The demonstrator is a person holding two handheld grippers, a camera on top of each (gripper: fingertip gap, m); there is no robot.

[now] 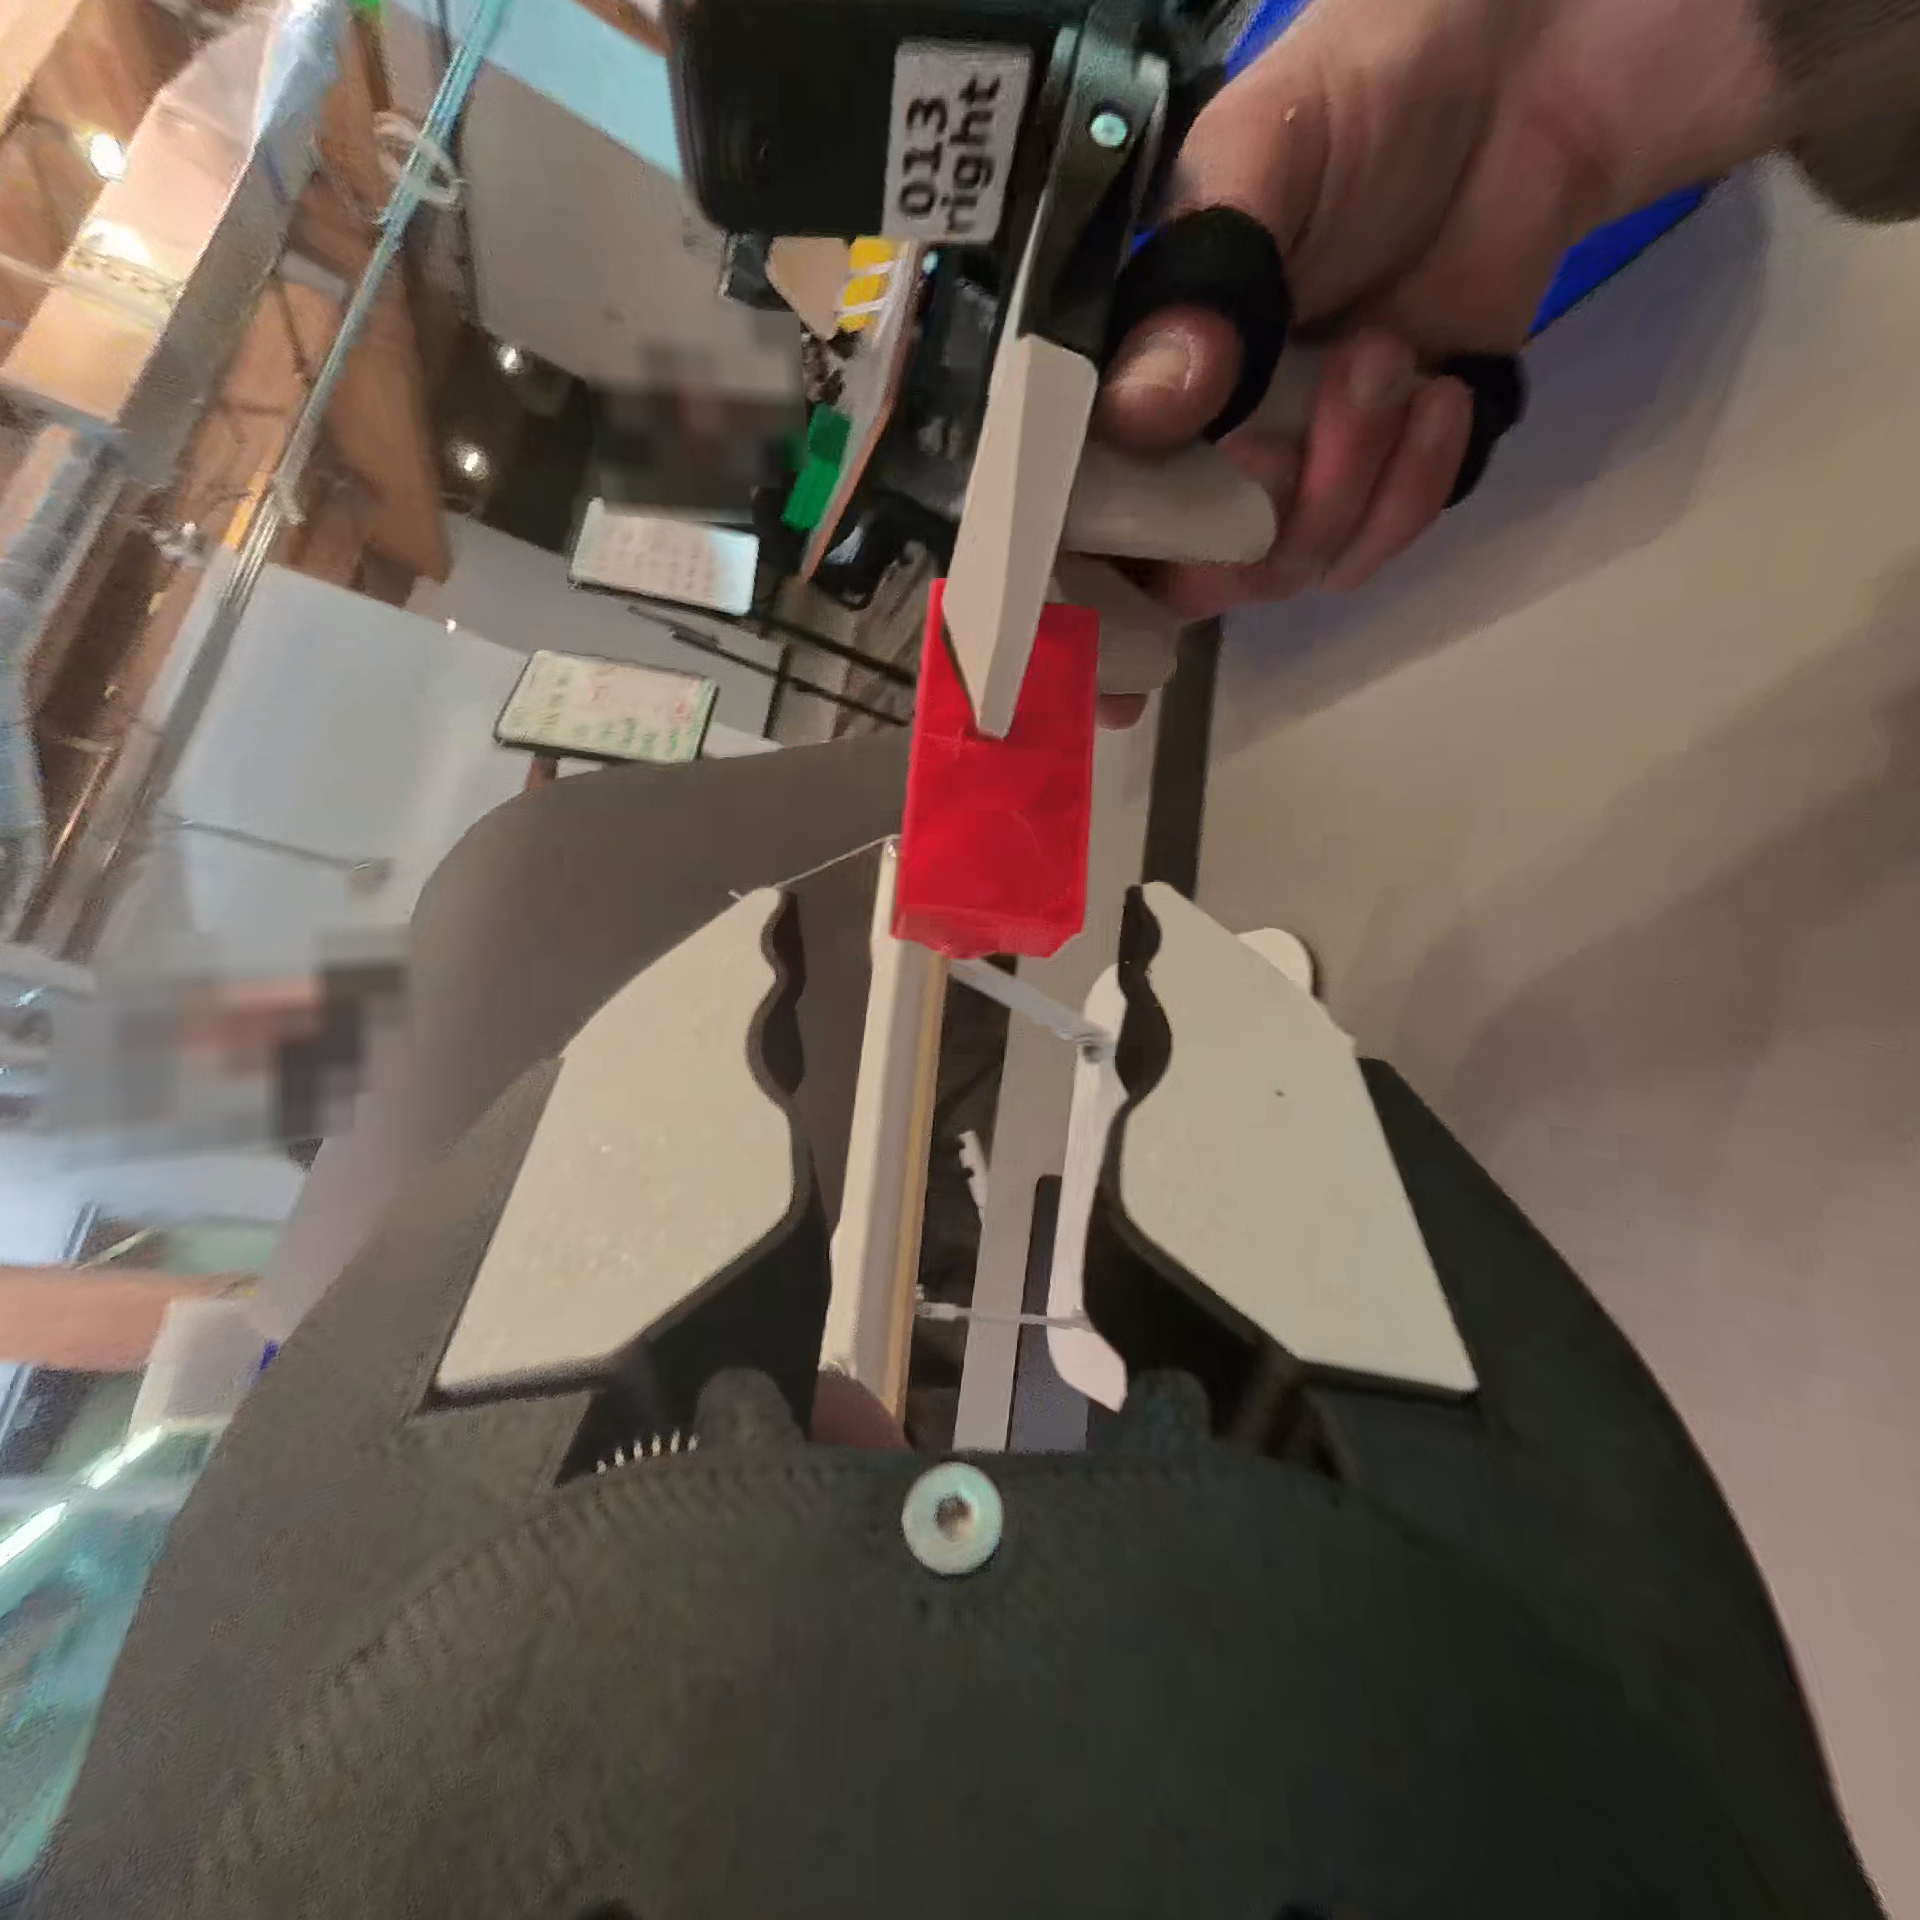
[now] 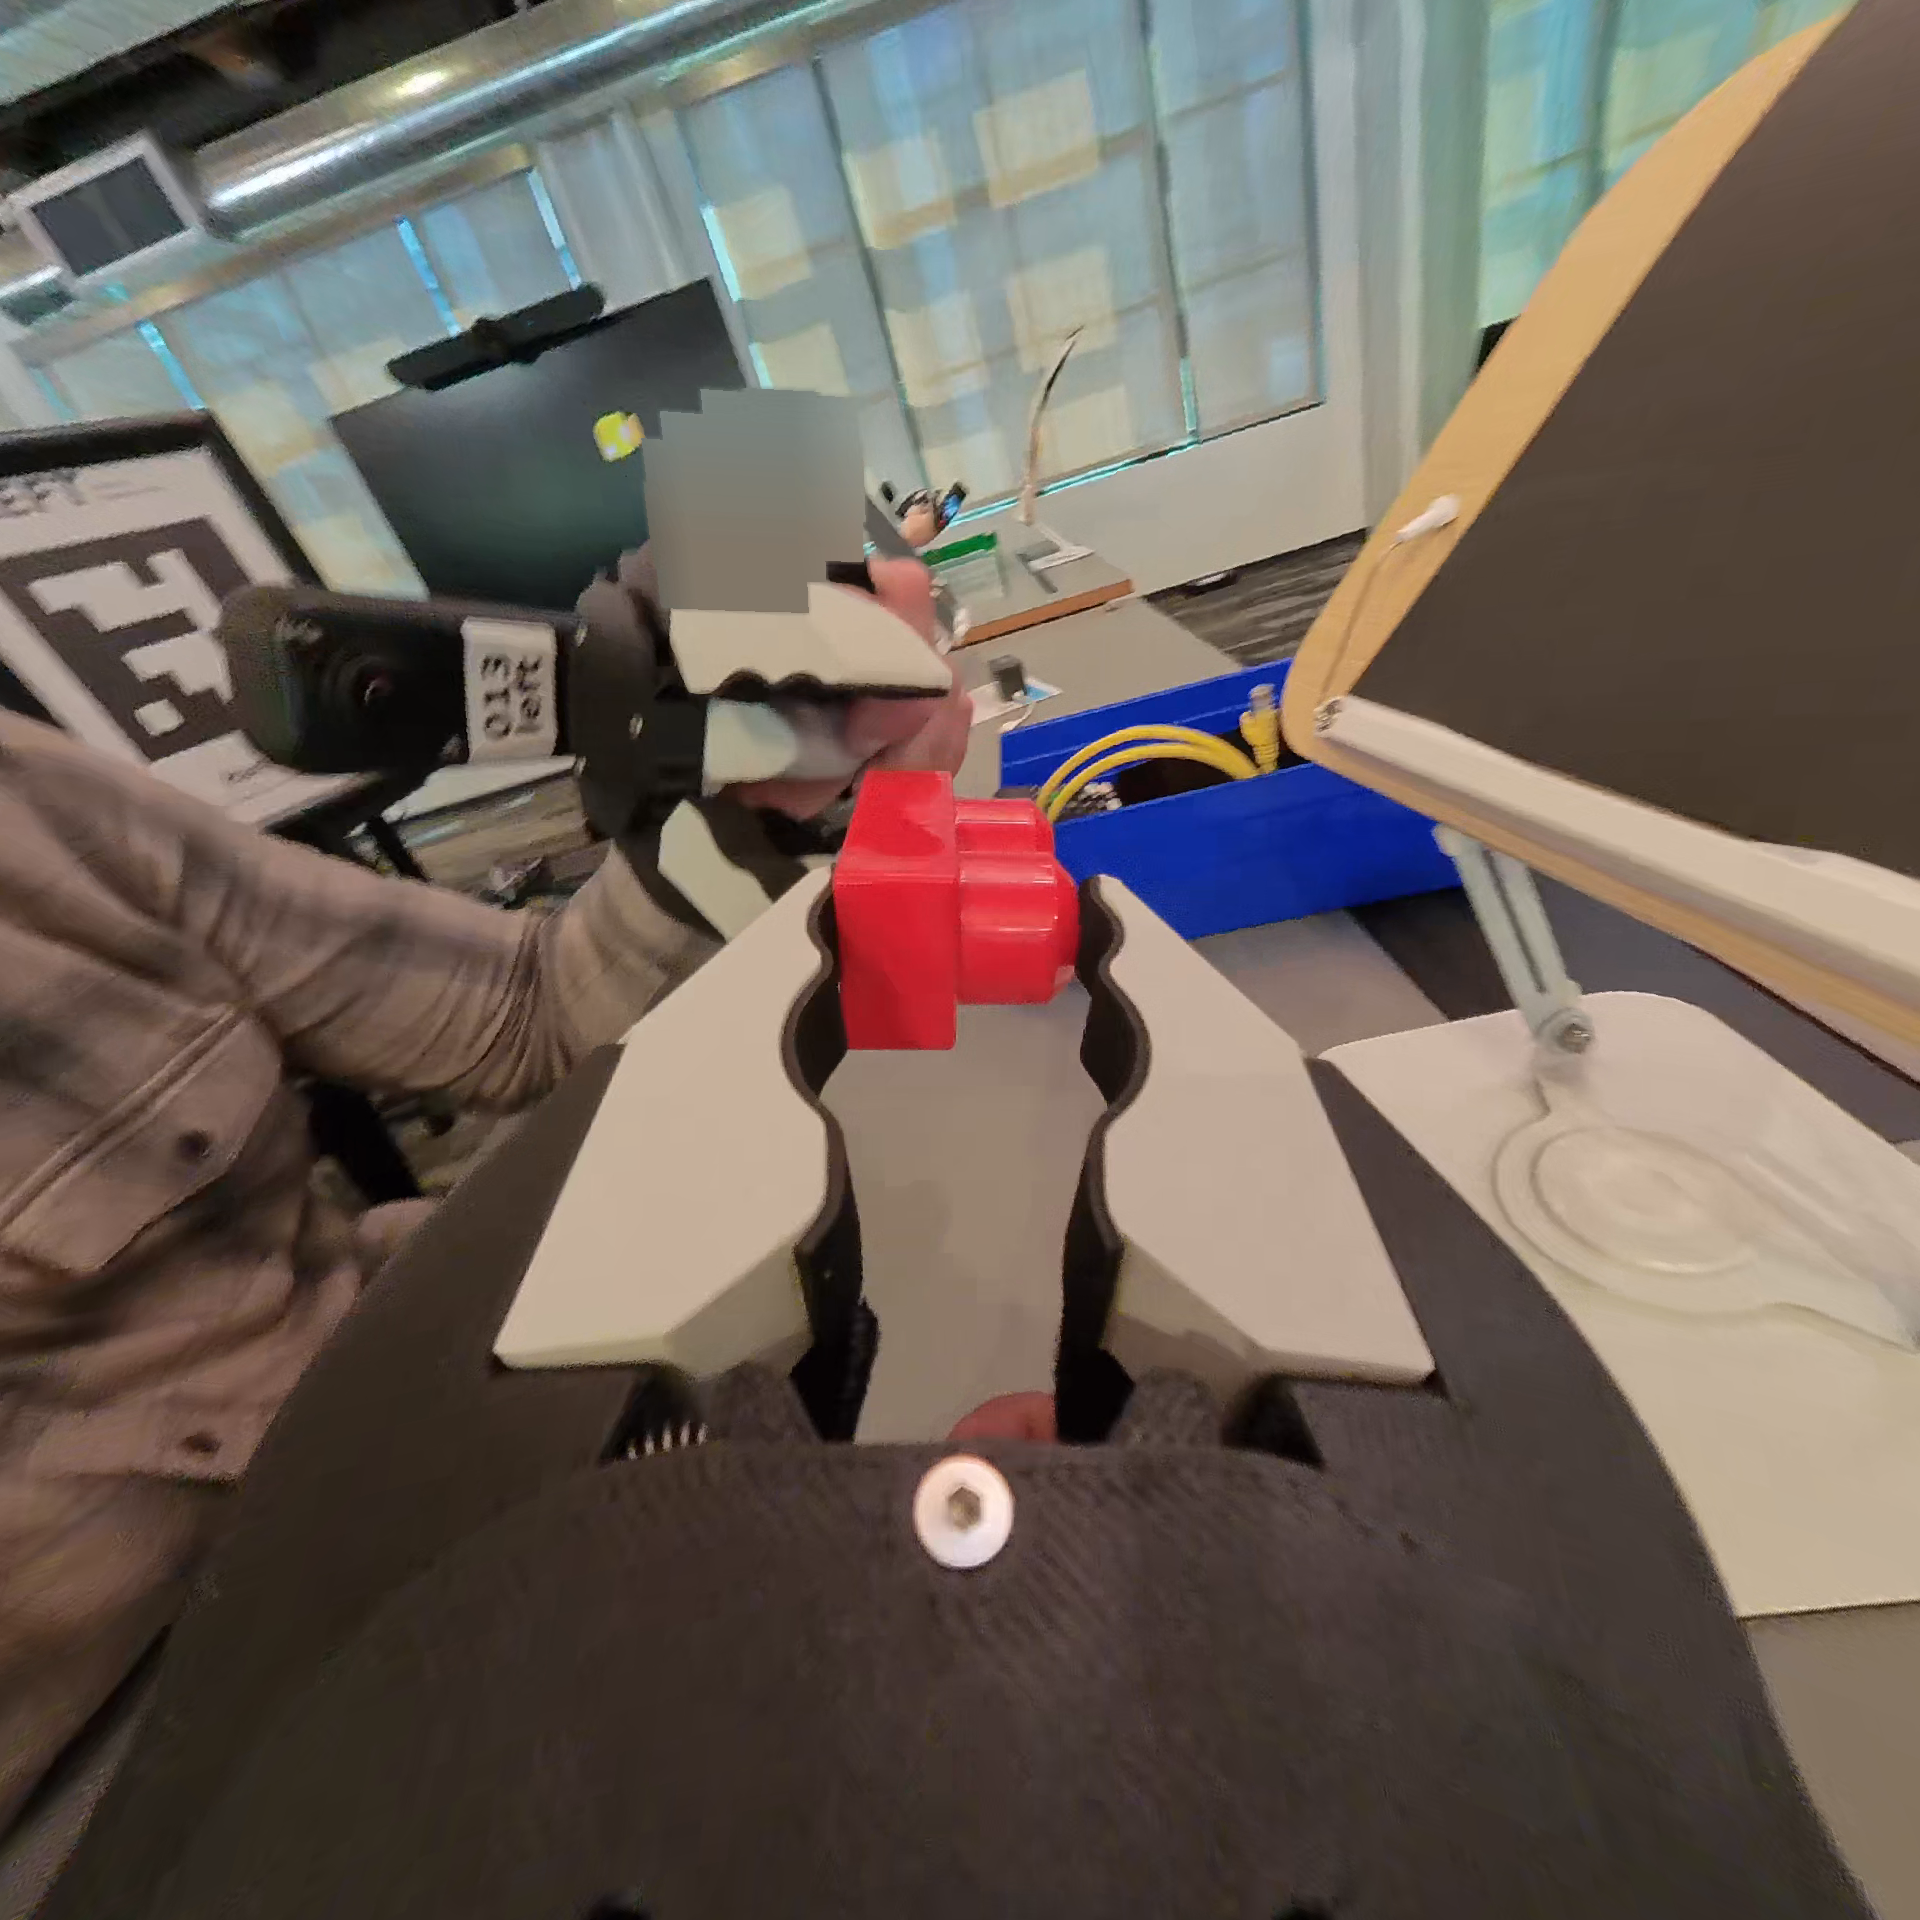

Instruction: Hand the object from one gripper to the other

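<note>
Two grippers meet around one red block (image 2: 940, 925) in these views. Your right gripper (image 2: 961, 935) has its jaws clamped on the block: in the right wrist view the flat side of the block presses on the left finger and the round studs press on the right finger, near the tips. The block sticks out a little beyond the tips, toward the far side.

Your left gripper (image 1: 961, 930) has its jaws apart. In the left wrist view the block (image 1: 997, 800) sits just beyond its fingertips, between the two lines of the fingers but not yet between the pads. It touches neither finger there. The right gripper (image 1: 1003, 665) comes from the far side in that view, with one white finger lying over the upper part of the block, and your hand (image 1: 1382, 312) holds its handle.

Behind the block in the right wrist view stands a blue bin (image 2: 1226, 821) with yellow cables (image 2: 1143, 753), and at the right a white lamp base (image 2: 1621, 1195).
</note>
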